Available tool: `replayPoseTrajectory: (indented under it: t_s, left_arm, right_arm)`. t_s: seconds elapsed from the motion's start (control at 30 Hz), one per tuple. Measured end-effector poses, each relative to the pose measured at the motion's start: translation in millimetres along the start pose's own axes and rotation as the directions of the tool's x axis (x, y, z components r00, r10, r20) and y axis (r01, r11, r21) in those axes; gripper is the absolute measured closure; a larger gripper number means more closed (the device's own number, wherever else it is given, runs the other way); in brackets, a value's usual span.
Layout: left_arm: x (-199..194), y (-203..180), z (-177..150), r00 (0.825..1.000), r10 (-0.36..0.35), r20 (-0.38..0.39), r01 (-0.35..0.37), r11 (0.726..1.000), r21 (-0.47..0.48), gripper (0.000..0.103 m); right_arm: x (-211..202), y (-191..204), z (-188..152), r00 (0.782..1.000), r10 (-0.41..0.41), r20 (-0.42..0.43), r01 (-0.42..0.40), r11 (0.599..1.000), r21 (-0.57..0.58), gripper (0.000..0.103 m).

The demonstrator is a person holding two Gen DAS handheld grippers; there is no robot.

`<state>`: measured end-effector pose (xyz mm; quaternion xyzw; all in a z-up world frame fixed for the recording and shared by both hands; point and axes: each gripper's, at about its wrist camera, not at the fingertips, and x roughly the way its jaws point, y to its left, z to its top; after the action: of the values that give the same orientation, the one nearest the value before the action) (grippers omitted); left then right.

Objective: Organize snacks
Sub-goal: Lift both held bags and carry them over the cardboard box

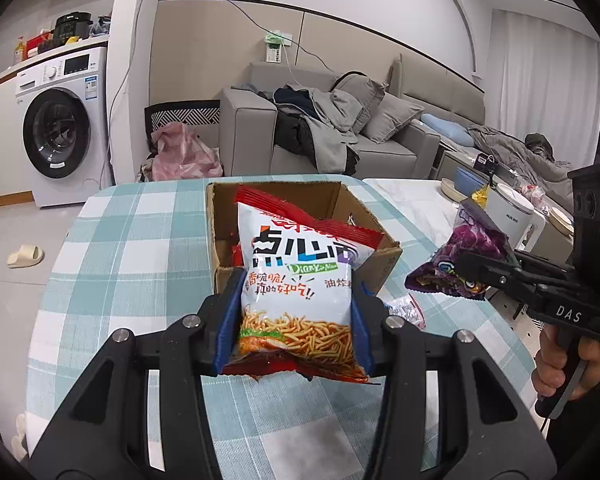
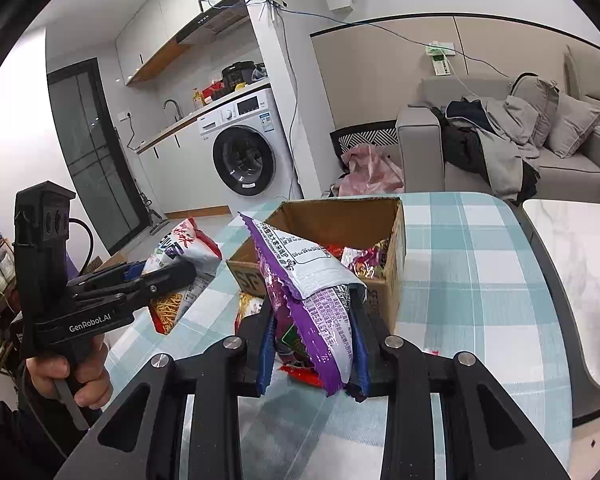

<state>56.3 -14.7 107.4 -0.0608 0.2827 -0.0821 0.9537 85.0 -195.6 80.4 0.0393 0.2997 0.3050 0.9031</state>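
My left gripper (image 1: 296, 316) is shut on a white and red noodle snack bag (image 1: 296, 276), held upright just in front of an open cardboard box (image 1: 384, 256) on the checked tablecloth. The box holds several snack packets (image 2: 360, 264). My right gripper (image 2: 312, 340) is shut on a purple and silver snack bag (image 2: 312, 292), held above the table in front of the box (image 2: 332, 220). In the left wrist view the right gripper (image 1: 460, 268) and its purple bag (image 1: 460, 256) are right of the box. In the right wrist view the left gripper (image 2: 156, 276) and its noodle bag (image 2: 180, 256) are at left.
A small silvery packet (image 1: 408, 308) lies on the blue checked tablecloth (image 1: 132, 260) beside the box. A white marble table (image 2: 572, 248) with a kettle (image 1: 512, 216) and bowls stands at right. A sofa (image 1: 340, 140) and a washing machine (image 1: 60, 132) stand behind.
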Motion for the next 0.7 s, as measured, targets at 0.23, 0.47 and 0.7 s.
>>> replayPoseTrajectory:
  t_s: [0.23, 0.47, 0.7]
  left_arm:
    - [9.3, 0.7, 16.9, 1.000, 0.010, 0.013, -0.010, 1.000, 0.010, 0.059]
    - [32.3, 3.2, 30.7, 1.000, 0.010, 0.001, -0.010, 1.000, 0.015, 0.059]
    - [59.0, 10.7, 44.7, 1.000, 0.000, -0.008, 0.000, 1.000, -0.007, 0.059]
  right_arm:
    - [7.8, 5.3, 13.2, 1.000, 0.006, 0.007, -0.005, 1.000, -0.013, 0.072]
    - [24.0, 1.0, 27.1, 1.000, 0.008, 0.010, -0.008, 1.000, -0.003, 0.072]
    - [45.0, -10.3, 39.5, 1.000, -0.015, 0.010, 0.015, 1.000, 0.013, 0.072]
